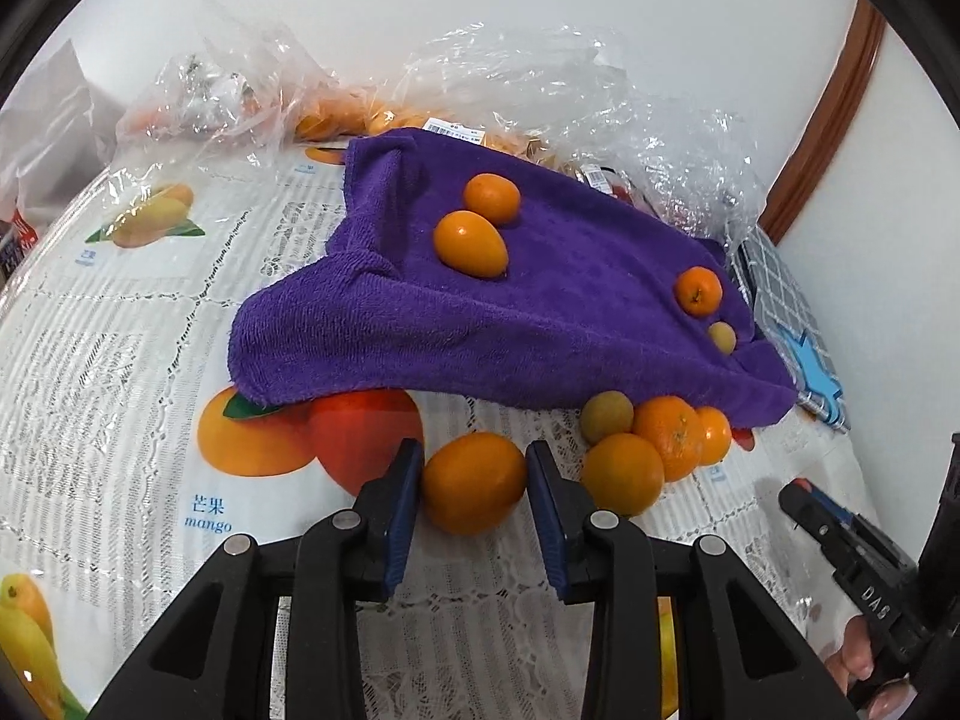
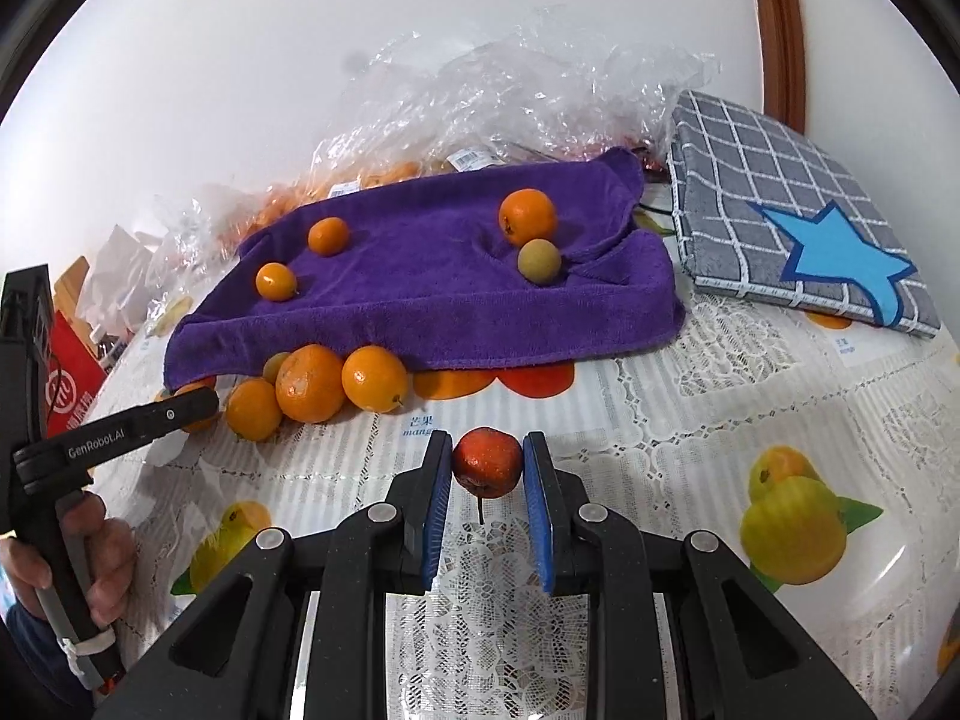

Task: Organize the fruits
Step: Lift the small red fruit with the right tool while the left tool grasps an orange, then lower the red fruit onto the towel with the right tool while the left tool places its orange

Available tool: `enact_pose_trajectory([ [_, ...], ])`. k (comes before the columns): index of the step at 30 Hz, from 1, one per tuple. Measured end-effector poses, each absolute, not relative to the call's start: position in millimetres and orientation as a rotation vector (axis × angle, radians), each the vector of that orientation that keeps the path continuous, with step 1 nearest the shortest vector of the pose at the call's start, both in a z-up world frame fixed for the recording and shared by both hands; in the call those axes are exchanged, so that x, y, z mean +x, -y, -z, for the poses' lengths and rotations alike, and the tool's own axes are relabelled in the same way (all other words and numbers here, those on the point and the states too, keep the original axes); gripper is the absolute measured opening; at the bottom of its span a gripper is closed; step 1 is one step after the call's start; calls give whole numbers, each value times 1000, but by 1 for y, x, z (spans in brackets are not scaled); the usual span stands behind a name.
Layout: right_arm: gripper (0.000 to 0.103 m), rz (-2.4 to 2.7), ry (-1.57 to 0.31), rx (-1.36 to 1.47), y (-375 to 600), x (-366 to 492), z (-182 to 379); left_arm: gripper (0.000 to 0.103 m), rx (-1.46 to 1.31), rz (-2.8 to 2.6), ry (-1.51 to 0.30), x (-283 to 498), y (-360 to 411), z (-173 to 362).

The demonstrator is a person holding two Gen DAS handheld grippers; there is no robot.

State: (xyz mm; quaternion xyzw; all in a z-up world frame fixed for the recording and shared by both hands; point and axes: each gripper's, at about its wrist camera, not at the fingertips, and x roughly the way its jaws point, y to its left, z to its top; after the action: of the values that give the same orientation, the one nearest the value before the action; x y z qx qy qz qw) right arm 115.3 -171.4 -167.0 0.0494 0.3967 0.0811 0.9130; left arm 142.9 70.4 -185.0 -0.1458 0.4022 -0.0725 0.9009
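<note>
A purple towel lies on the table with several small oranges and one yellowish fruit on it. More oranges are clustered at its front edge. My left gripper is shut on an orange resting on the table. My right gripper is shut on a small red fruit with a stem, held just above the table.
Crumpled clear plastic bags with more fruit lie behind the towel. A grey checked cushion with a blue star sits at the right. The tablecloth is printed with fruit pictures. A red box stands at the left.
</note>
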Motion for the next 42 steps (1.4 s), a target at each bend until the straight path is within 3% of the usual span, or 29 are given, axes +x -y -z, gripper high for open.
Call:
enact_pose_trajectory([
  [16, 24, -184, -821, 74, 170, 116, 166, 33, -421, 206, -813, 138, -82, 184],
  [25, 24, -193, -755, 74, 173, 114, 137, 33, -381, 178, -688, 130, -82, 144],
  [34, 24, -166, -639, 16, 185, 166, 89, 33, -335, 110, -563, 174, -74, 99],
  [42, 24, -208, -689, 74, 195, 211, 123, 33, -357, 70, -584, 199, -75, 126],
])
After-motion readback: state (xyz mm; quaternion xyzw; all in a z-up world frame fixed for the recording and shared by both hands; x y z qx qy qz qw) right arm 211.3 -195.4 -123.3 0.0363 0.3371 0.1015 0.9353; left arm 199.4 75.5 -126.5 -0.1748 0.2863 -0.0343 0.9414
